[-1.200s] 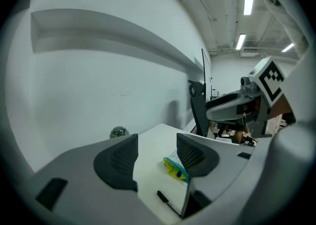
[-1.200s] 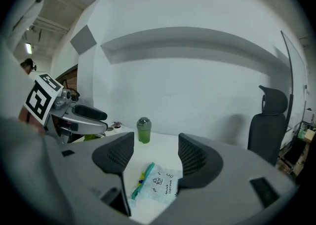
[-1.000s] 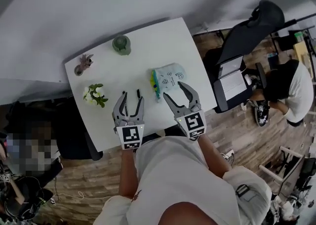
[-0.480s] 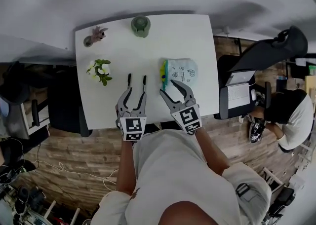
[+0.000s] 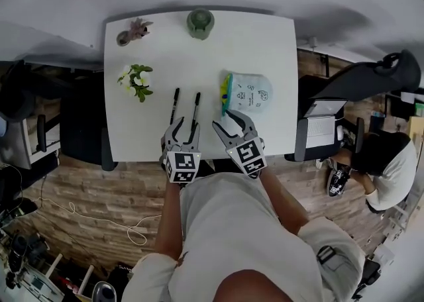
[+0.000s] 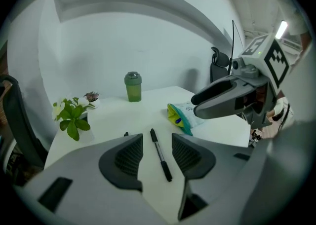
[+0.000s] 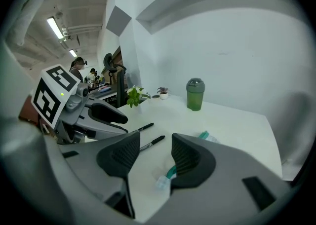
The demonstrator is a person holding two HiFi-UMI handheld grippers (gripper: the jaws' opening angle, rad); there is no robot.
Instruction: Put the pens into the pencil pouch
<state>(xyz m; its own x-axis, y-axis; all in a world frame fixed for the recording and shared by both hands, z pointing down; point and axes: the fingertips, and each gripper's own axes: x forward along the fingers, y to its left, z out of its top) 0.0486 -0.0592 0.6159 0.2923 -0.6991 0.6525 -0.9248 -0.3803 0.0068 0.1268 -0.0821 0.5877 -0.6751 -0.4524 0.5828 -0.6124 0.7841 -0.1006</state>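
The place is an office-like shared workroom: a white table [image 5: 265, 49] on a wood-plank floor [image 5: 86, 195], a black office chair [image 5: 371, 79] and laptop [image 5: 322, 110] at right, a seated person [image 5: 391, 168] nearby, and ceiling strip lights [image 7: 55, 27].

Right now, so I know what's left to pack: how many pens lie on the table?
2. The left pen lies nearer the plant; the right pen lies beside it, toward the pouch. Others may hide inside it.

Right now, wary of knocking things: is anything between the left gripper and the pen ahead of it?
Nothing visible. The pen shows between the jaws of the left gripper; they have just been closing but are not on it.
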